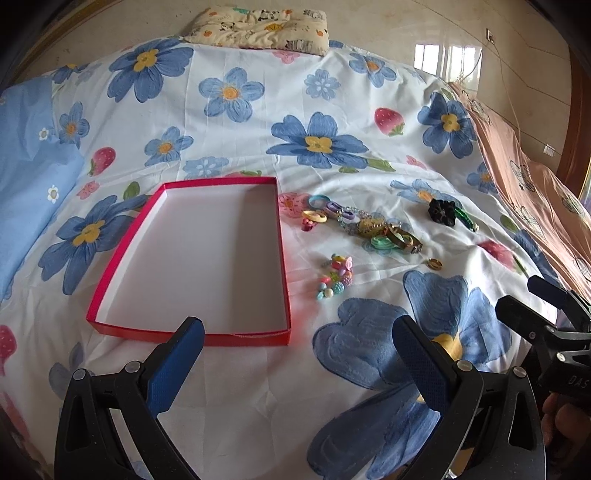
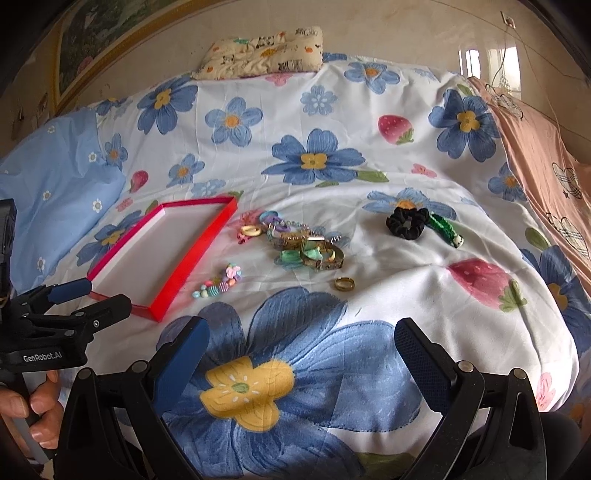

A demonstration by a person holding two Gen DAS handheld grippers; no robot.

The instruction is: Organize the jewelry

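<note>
Both grippers' fingers (image 2: 417,354) apart, hovering.

a bed fills both views, covered by a white quilt (image 1: 258,387) printed with big blue flowers, yellow centres and pink strawberries; the cloth is lightly creased. at the far end lies a cream pillow (image 1: 258,26) with small panda and fruit prints, resting against the wall. a pale blue pillow (image 1: 26,177) with tiny white daisies sits at the left edge of the quilt. along the right side runs a peach-coloured blanket (image 1: 535,192) with plaid heart shapes. in the right wrist view, a gold-framed picture (image 2: 99,40) hangs on the wall at upper left.
</note>
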